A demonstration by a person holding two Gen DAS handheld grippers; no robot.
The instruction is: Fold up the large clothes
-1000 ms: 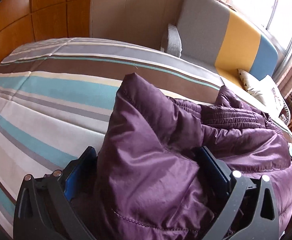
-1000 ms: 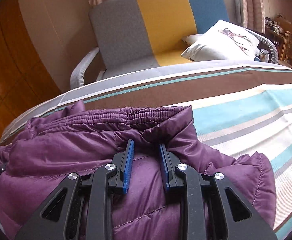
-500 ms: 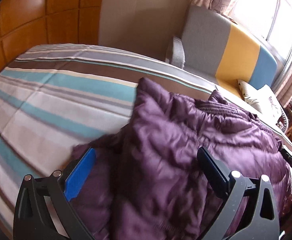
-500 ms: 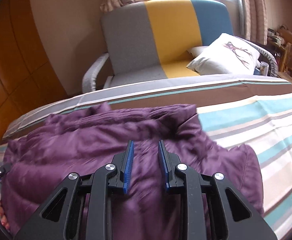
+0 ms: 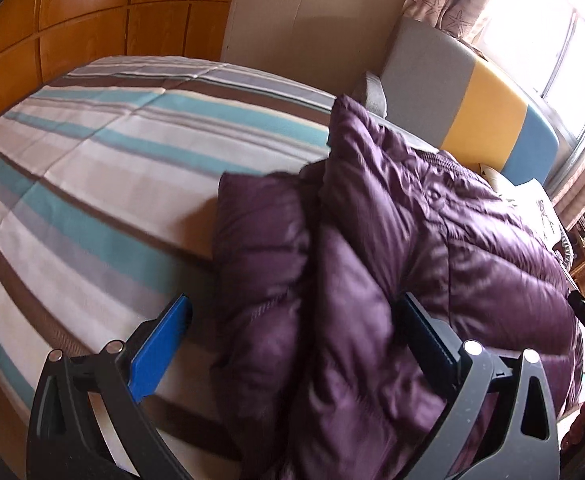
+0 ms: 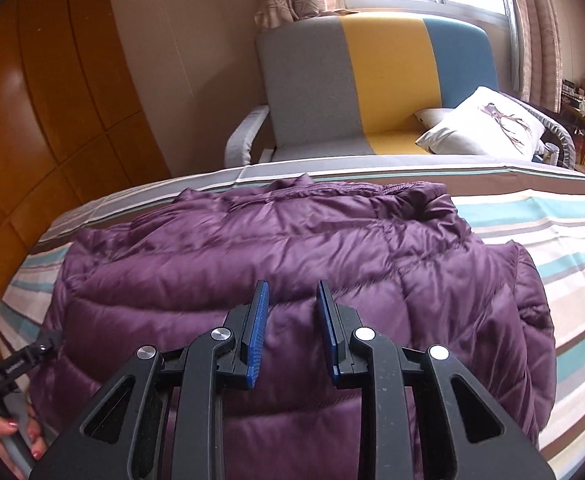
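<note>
Slippage is the likely trouble: the shiny purple jacket [image 6: 292,264] may puff open and undo its fold, since neither gripper holds it. It lies across the middle of the striped bed [image 6: 552,232], quilted and crumpled. The left gripper [image 5: 292,328] stands wide, fabric between its jaws untouched. The right gripper [image 6: 292,308] is narrowly parted, gripping nothing.

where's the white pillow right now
In the right wrist view the white pillow lies upper right, on the seat of the striped armchair beyond the bed.
</note>
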